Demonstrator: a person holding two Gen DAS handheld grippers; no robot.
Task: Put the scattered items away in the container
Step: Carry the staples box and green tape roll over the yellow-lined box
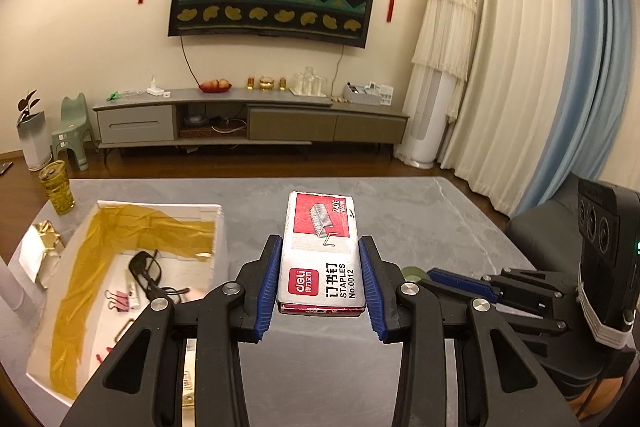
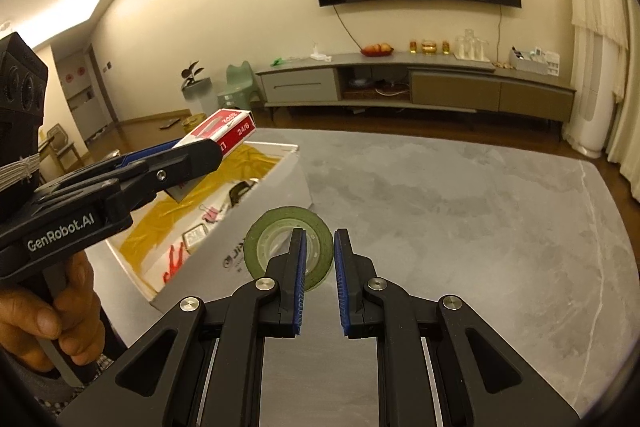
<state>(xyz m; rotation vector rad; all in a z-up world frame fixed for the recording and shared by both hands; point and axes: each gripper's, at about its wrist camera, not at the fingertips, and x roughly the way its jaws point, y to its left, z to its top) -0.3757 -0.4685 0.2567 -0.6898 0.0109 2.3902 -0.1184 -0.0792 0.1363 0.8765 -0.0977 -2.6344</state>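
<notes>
Grey marbled tabletop spreads bare and wide to the right and far side, its far edge meeting dark wood floor before a long TV cabinet; the crowding is all on the left. One white cardboard box, lined with yellow film, sits at the left of the table, its right wall just beside one roll of green tape lying flat on the surface. The left gripper is clenched on one red-and-white staple box, its blue pads pressed to the long sides, the box held in the air to the right of the container's near corner in the left wrist view, and over the container's rim in the right wrist view. A hand grips that tool's handle at the near left. The right gripper hangs released, jaws a narrow gap apart, its left finger over the near side of the tape roll; whether it touches is unclear. Inside the container lie one pair of black glasses, one pink binder clip, and some red and small white items too hidden to count. One yellow-green tumbler stands at the table's far left edge.
</notes>
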